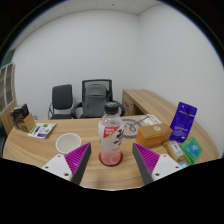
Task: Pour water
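Observation:
A clear plastic bottle [111,133] with a white label and a red-tinted base stands upright on the wooden table [110,176], just ahead of my fingers and between them. My gripper [112,160] is open, with a gap between the bottle and each pink pad. The left finger [73,160] and the right finger [150,159] stand to either side of the bottle's base. A white bowl-like cup [68,144] sits on the table to the left of the bottle.
A book [41,129] and a brown box [16,118] lie at the far left. A cardboard box [153,132], a purple bag [183,120] and green packets [187,149] are on the right. Two office chairs [80,100] stand behind the table.

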